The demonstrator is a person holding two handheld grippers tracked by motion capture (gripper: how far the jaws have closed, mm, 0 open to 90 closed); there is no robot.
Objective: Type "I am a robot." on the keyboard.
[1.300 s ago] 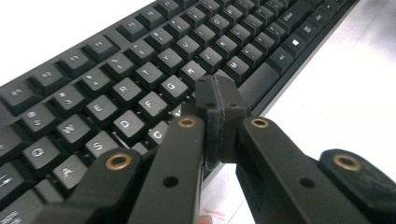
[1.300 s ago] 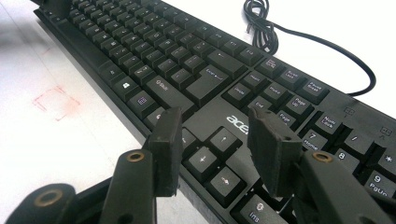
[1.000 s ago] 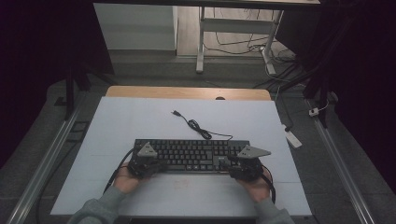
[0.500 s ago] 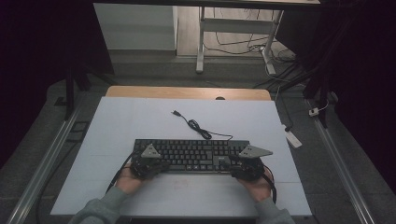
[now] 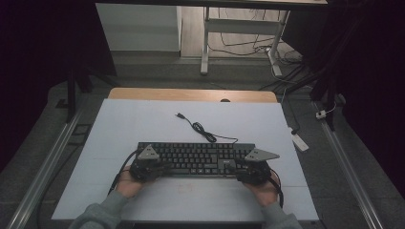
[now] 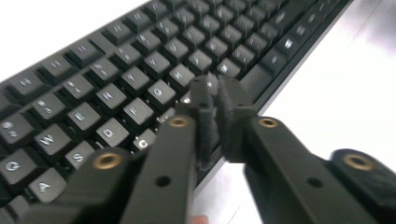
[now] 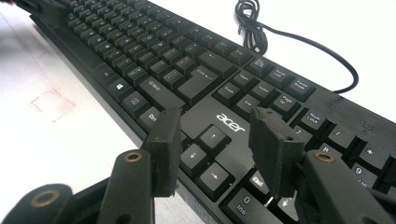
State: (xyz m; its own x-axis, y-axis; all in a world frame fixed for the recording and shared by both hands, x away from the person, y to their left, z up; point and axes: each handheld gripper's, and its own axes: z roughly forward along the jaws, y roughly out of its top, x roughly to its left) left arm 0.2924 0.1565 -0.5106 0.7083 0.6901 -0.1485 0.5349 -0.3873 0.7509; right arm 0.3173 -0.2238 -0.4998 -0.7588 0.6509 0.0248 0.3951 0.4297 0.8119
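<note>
Since the earlier frame, little is changed in the high view: the left tongs [image 5: 160, 168] have just been opening, with a narrow gap now seen between their pads and nothing held in it. The keyboard [image 5: 196, 158] is left lying flat on the white worktop [image 5: 143, 124], directly ahead of both tongs. The left tongs [image 6: 215, 100] are poised over the letter keys near its front edge. The right tongs [image 7: 212, 149] are spread well apart over the arrow keys, clamped on nothing. The keyboard's cable [image 7: 299, 39] is seen coiled beyond them.
</note>
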